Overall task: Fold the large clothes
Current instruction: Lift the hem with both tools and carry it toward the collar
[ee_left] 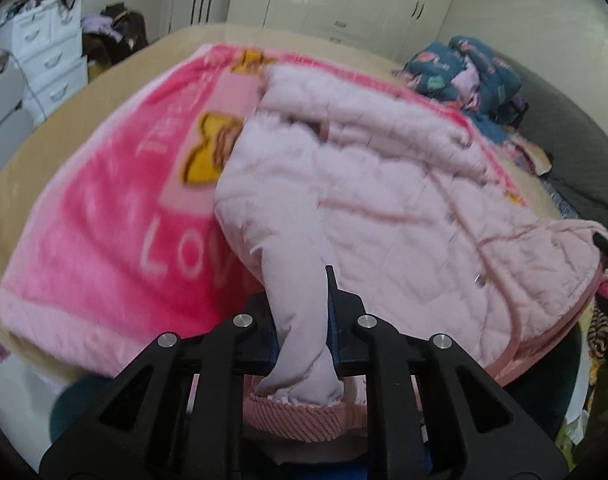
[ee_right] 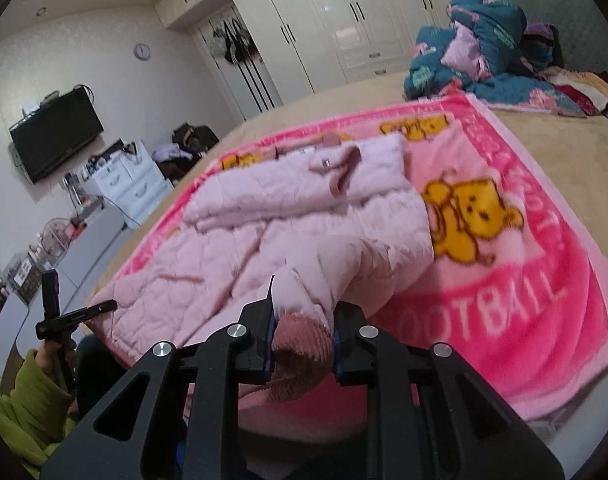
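A pale pink quilted jacket (ee_left: pixel 384 208) lies crumpled on a bright pink teddy-bear blanket (ee_left: pixel 104 240). My left gripper (ee_left: pixel 302 312) is shut on a fold of the jacket's smooth fabric, just above a ribbed pink cuff (ee_left: pixel 304 416), and the cloth is drawn up off the blanket. In the right wrist view the jacket (ee_right: pixel 264 240) stretches away over the blanket (ee_right: pixel 524 300). My right gripper (ee_right: pixel 304 320) is shut on a sleeve end with its ribbed dusty-pink cuff (ee_right: pixel 300 352). The left gripper (ee_right: pixel 80 312) shows at the jacket's far corner, held by a hand in a green sleeve (ee_right: pixel 32 400).
The blanket covers a beige bed (ee_right: pixel 544 148). A heap of teal patterned bedding (ee_right: pixel 484 48) sits at the head end against a grey headboard (ee_left: pixel 564 140). White wardrobes (ee_right: pixel 344 20) line the far wall. White drawers (ee_left: pixel 52 60) and a wall television (ee_right: pixel 56 136) stand beside the bed.
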Available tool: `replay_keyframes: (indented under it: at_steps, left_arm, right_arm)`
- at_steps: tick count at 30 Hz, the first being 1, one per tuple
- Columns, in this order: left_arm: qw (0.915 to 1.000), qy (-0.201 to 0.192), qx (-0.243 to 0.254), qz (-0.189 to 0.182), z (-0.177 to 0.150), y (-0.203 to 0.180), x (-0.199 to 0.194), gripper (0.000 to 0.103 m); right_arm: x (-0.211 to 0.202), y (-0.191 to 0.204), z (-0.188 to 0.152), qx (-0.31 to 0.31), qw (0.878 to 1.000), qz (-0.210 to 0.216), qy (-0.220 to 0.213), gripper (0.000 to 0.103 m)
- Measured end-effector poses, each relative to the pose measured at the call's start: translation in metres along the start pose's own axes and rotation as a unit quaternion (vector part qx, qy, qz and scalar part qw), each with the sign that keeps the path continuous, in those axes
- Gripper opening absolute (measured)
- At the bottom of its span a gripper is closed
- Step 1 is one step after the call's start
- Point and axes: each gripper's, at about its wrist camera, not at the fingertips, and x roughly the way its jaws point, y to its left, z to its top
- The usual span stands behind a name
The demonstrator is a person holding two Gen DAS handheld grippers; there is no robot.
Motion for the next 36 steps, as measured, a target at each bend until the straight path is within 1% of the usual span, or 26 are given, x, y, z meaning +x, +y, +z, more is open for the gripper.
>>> replay_keyframes:
  at_steps: [4,9,15,21,27,36]
  left_arm:
    - [0.9995,-0.027,0.005,-0.013,0.028,-0.008,-0.009,0.01]
    - [0.9982,-0.056,0.013,-0.02,0.062,-0.02,-0.013,0.01]
    - [0.9964,-0.079,0.018,-0.024,0.092,-0.031,-0.014,0.01]
    - [0.9947,-0.098,0.015,-0.027,0.122,-0.033,-0.016,0.01]
    - [0.9937,-0.109,0.011,-0.025,0.148,-0.034,-0.013,0.01]
    - [0.9933,-0.114,0.0,-0.019,0.179,-0.031,-0.006,0.01]
  right_arm:
    - [-0.001,0.001,0.015,0.002,1.0,0.005,-0.02,0.019]
    - [-0.001,-0.002,0.036,0.012,0.999,0.009,-0.044,0.018]
    - [-0.004,-0.003,0.055,0.014,0.998,0.005,-0.066,0.018]
    - [-0.004,-0.012,0.075,0.028,0.996,0.0,-0.086,0.018]
    - [0.0,-0.014,0.1,0.03,0.994,-0.006,-0.101,0.018]
    - [0.013,-0.016,0.14,0.033,0.993,-0.011,-0.115,0.017]
